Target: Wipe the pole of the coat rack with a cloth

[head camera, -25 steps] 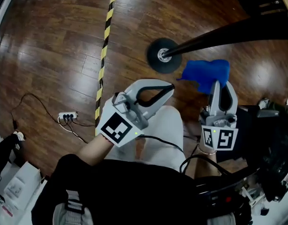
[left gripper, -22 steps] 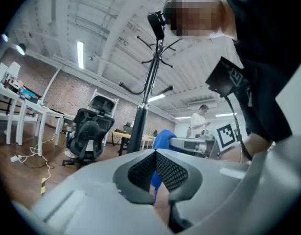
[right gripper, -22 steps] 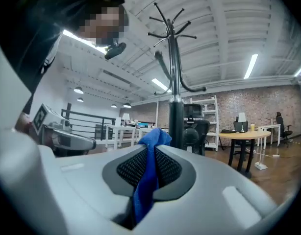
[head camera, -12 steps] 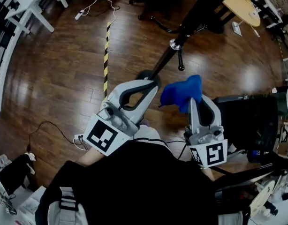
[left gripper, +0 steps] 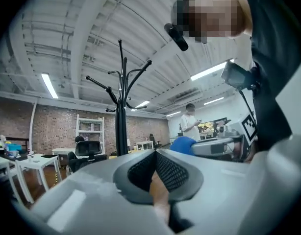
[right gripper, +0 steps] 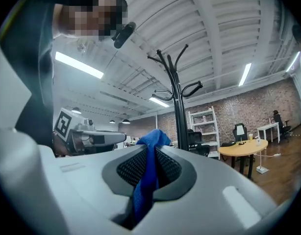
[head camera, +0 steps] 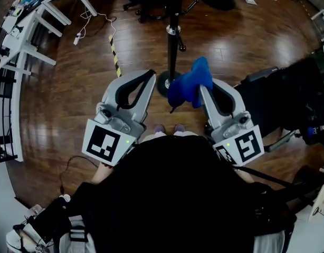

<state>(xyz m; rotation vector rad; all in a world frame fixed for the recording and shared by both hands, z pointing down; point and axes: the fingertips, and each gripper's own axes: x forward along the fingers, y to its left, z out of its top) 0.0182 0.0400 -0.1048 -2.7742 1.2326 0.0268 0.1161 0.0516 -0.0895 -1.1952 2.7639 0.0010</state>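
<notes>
Right gripper (right gripper: pixel 149 155) is clamped on the blue cloth (right gripper: pixel 151 140). The jaws pinch one fold, and the loose bulk stands bunched past the jaw tips.

Handling, as judged:
- The cloth is soft, light and limp. It should conform to a round section, and the bunched end is the part to press on.
- The present hold near the fold looks secure; no re-grip appears needed.

The cloth sits just beside the pole (head camera: pixel 173 51) of the coat rack, above the round base (head camera: pixel 162 84) in the head view. The right gripper view shows the pole beyond the cloth, so contact is probably not yet made.

The pole is black, slender and rigid. Its long axis is vertical, from the base on the wooden floor (head camera: pixel 88 88) up to the curved hooks (right gripper: pixel 189 89).

The rack is free-standing, so sideways pressure may rock it; strokes along the axis are preferable.

Left gripper (head camera: pixel 146 79) has its jaws together on nothing, level with the right gripper and left of the pole. It is free to steady the pole.

White tables (head camera: pixel 30 30) stand well apart at far left.
</notes>
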